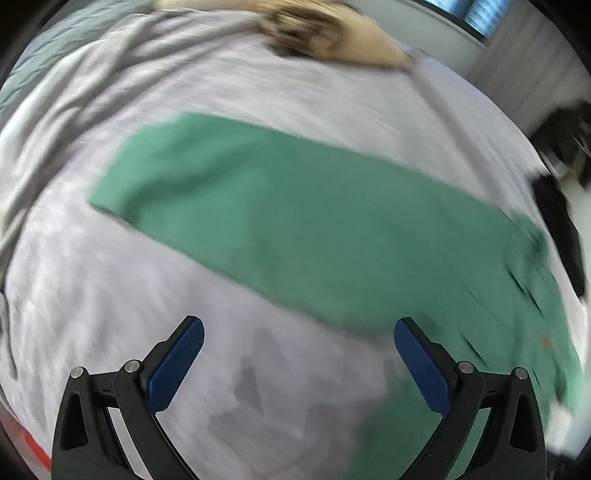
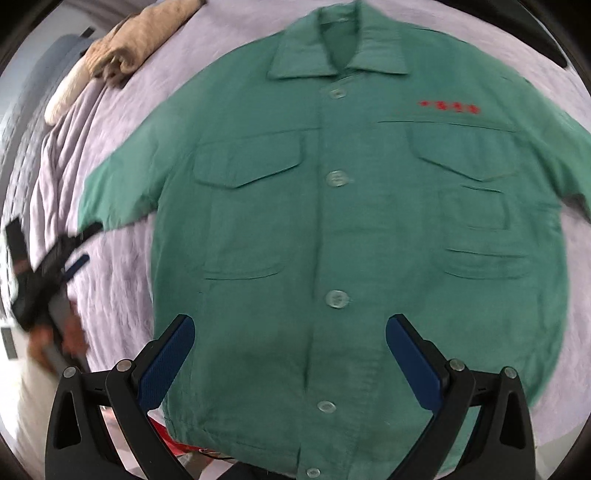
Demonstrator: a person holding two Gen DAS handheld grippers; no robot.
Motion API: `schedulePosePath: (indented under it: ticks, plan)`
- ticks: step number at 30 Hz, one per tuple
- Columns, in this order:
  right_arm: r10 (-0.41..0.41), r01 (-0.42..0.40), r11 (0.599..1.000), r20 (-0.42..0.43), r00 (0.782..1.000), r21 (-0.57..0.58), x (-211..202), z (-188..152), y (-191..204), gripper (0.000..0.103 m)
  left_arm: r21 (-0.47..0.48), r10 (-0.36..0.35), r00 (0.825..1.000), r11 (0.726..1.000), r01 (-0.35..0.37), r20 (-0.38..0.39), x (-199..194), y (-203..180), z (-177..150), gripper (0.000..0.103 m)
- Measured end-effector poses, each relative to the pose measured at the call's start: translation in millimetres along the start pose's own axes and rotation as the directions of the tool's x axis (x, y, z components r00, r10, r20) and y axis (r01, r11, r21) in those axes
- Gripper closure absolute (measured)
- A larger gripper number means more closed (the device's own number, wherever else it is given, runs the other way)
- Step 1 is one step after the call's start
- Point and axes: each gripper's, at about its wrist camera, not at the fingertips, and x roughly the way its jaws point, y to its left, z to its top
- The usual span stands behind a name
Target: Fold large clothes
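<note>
Green jacket [image 2: 332,229] spread flat, front up, on the lilac bedsheet [image 1: 110,302]. Right gripper [image 2: 290,347] spread wide, empty, fingers [image 2: 166,365] above the hem — left gripper [image 1: 299,350] likewise parted, hovering just beside the outstretched sleeve [image 1: 258,206], grasping nothing.

A bed carries everything, spread with a pale lilac sheet [image 2: 122,280] that is creased into long ridges toward its left edge. Near the far left corner of the bed lies a tan, bunched-up cloth [image 2: 129,51], rumpled and folded over on itself, with a cream-coloured end trailing off toward the edge. In the left wrist view the same tan cloth [image 1: 332,33] sits at the far edge, blurred, with a darker brown patch on it. A grey-blue quilted cover [image 1: 48,55] shows beyond the sheet at the far left corner there. A window [image 1: 465,11] shows beyond the far right corner.
</note>
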Motion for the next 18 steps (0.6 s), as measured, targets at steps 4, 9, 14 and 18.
schedulePosePath:
  ticks: [4,9,14,18]
  plan:
    - [-0.001,0.001,1.000,-0.025,1.000,-0.029,21.5,4.4,9.6,0.000,-0.121,0.108,0.992,0.988,-0.100,0.065,31.5,63.3,34.5,0.000]
    - [0.008,-0.009,0.999,-0.039,0.999,-0.034,44.0,12.7,16.4,0.000,-0.217,0.185,0.981,0.962,-0.167,0.066,65.2,107.7,55.5,0.008]
    - [0.010,-0.012,0.998,-0.042,0.999,-0.055,55.3,13.4,21.3,0.000,-0.270,0.076,0.993,0.961,-0.049,0.089,72.0,123.9,69.4,0.100]
    - [0.015,-0.016,0.998,-0.025,1.000,-0.058,54.4,8.6,21.6,0.000,-0.172,0.007,0.982,0.985,0.026,0.190,43.7,102.0,79.2,0.100]
